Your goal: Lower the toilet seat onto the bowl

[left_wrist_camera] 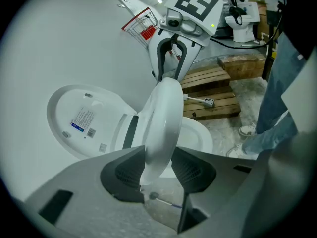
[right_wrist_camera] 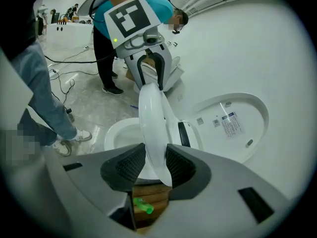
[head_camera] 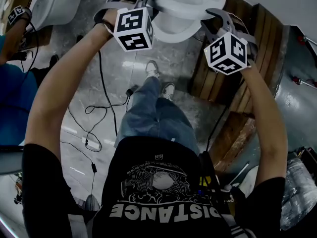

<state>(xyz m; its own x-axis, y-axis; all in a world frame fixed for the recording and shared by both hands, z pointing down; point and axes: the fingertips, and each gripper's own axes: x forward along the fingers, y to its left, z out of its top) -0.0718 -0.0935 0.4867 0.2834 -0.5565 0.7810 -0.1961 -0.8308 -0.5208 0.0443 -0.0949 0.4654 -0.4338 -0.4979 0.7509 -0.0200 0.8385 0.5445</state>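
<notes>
The toilet seat [left_wrist_camera: 161, 128] is standing partway down, tilting on its hinge between the raised lid [left_wrist_camera: 79, 118] behind it and the bowl [left_wrist_camera: 198, 138] beneath, and its rim is not yet resting on the porcelain. The left tool [left_wrist_camera: 158, 168] is clamping one side of the seat's rim, with the seat's edge sitting between its ribbed pads, and the right tool [right_wrist_camera: 155, 166] is clamping the opposite side in the same way, both pads pressing on the plastic. Doing this step well probably means bringing both sides down evenly, so the hinge is not twisting. It also means letting each wrist follow the seat's arc rather than pushing straight down. The smooth plastic looks likely to slip, so a firm grip seems wise until the rim is just above the bowl. Since one jaw of each tool is lying under the seat, it could get pinched there, so easing off and sliding out sideways before contact looks safest. The person's shoes [head_camera: 159, 78] are standing just in front of the bowl, a wooden pallet [left_wrist_camera: 213, 90] is lying beside the toilet, and cables [head_camera: 99, 108] are trailing across the floor [head_camera: 124, 63].
</notes>
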